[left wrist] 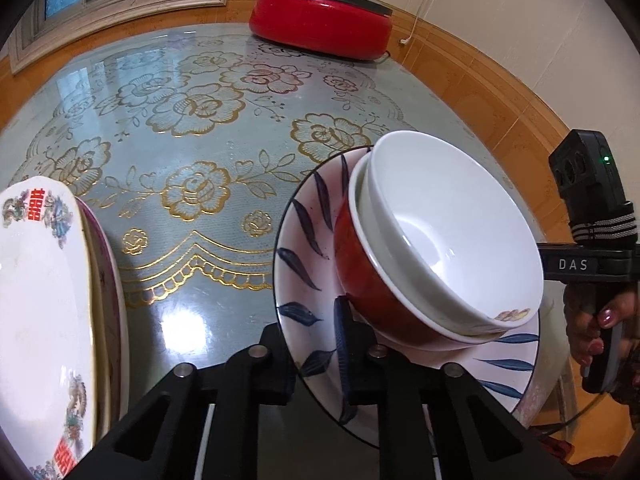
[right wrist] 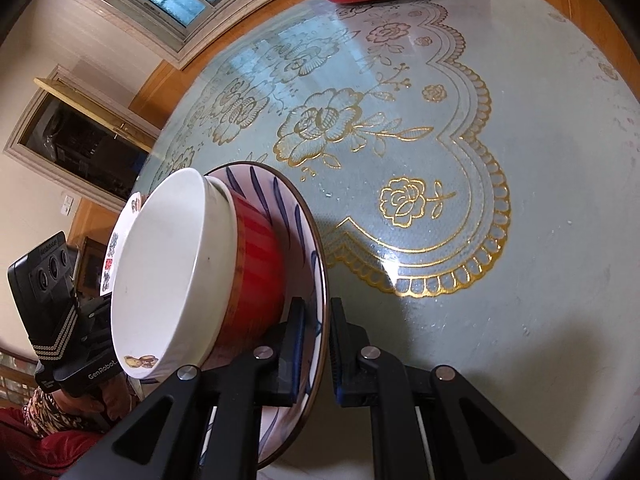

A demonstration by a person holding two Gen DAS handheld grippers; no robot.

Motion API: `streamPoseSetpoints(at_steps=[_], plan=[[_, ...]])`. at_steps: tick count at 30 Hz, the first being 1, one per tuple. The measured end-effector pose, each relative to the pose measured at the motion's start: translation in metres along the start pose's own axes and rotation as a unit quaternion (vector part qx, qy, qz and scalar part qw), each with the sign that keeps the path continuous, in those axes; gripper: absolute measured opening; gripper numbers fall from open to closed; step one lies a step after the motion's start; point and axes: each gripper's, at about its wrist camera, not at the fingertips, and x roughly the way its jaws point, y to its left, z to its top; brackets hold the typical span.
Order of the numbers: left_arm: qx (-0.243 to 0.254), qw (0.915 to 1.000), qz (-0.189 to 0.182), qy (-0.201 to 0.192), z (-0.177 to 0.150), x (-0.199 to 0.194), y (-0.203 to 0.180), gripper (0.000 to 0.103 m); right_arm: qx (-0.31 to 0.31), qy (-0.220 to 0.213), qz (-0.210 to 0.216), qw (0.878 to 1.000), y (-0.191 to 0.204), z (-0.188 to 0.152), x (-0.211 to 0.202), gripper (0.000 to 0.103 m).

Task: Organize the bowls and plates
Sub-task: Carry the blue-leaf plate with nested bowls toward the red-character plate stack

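My left gripper (left wrist: 316,360) and right gripper (right wrist: 316,344) both pinched leaf-patterned plate (left wrist: 308,280) rim, lower centre, red bowl (left wrist: 360,280) and white bowl (left wrist: 448,216) nested on it.

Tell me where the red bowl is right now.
The red bowl sits on the blue-leaf plate with a white bowl nested inside it, right of centre in the left wrist view; both claws grip that plate's rim.

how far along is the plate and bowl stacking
Done: white bowl nested in red bowl on the blue-leaf plate. In hand: both the left gripper and right gripper grip that plate's rim. Left: joining it with the plate stack.
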Motion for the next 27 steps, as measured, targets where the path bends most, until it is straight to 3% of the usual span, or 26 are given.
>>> streamPoseSetpoints(at_steps=[5,16,27], plan=[[-0.006,0.9998,-0.019,-0.006,-0.001,0.0,0.006,0.013,-0.013,-0.003,-0.013,1.0,0.007,0.001,0.003,0.01],[-0.004,0.9996,-0.003,-0.028,-0.003,-0.012,0.003,0.012,-0.035,-0.03,-0.018,0.999,0.021,-0.003,0.005,0.01],[-0.023,0.9997,0.001,-0.011,-0.002,-0.016,0.006,0.012,-0.019,-0.021,-0.02,0.999,0.026,0.01,0.003,0.009]])
